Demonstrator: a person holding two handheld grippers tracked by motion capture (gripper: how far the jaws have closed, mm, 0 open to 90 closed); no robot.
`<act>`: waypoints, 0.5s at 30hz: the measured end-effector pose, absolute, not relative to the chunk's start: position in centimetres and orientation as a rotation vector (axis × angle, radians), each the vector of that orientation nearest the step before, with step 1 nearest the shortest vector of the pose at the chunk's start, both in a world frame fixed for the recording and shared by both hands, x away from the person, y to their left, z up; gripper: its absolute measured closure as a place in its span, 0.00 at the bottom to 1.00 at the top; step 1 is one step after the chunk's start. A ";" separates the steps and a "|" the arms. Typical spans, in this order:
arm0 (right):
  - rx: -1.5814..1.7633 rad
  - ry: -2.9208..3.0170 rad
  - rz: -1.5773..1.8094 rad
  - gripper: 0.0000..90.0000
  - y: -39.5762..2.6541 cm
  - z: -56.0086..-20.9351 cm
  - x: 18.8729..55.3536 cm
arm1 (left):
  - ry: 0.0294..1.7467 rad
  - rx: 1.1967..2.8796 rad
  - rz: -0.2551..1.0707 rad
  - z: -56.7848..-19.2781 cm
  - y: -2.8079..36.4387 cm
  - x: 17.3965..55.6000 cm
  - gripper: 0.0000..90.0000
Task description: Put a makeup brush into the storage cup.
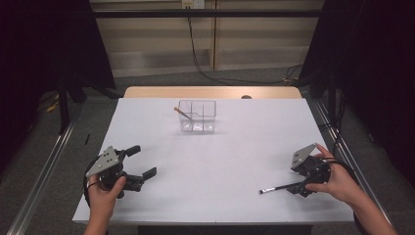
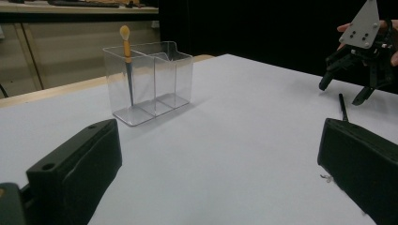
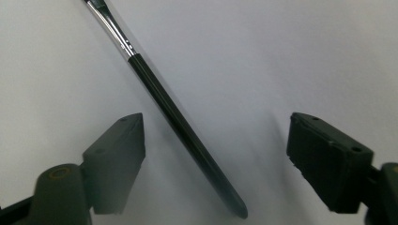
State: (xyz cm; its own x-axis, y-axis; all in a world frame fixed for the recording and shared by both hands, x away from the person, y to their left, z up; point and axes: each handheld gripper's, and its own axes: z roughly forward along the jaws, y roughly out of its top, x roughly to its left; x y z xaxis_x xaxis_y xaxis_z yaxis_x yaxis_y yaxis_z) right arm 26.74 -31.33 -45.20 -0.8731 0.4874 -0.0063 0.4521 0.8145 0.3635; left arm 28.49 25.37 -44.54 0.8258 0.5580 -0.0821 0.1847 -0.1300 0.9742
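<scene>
Right gripper poised over a black brush, ready to pick it up

High view: at the lower right, the right gripper sits over the handle end of the black brush lying on the white table; the clear box, upper centre, already holds an orange-tipped stick; the left gripper rests lower left, fingers spread and empty. Left gripper view: box at upper left, right gripper far right. Right gripper view: brush runs diagonally between fingers not yet touching it. Judged step: grasping; next, clench squarely, lift, carry to the box.
</scene>
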 end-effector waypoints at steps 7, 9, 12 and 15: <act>0.768 2.922 0.553 0.42 -31.2 -45.5 26.8 | 0.582 1.696 0.353 -44.5 25.4 28.5 0.00; 0.791 2.918 0.551 0.45 -31.1 -45.4 26.8 | 0.585 1.698 0.353 -44.6 25.4 28.5 0.00; 0.779 2.929 0.524 0.51 -30.8 -45.3 26.7 | 0.583 1.699 0.355 -44.6 25.4 28.5 0.00; 0.785 2.938 0.513 0.65 -30.7 -45.1 26.6 | 0.579 1.691 0.355 -44.5 25.4 28.5 0.00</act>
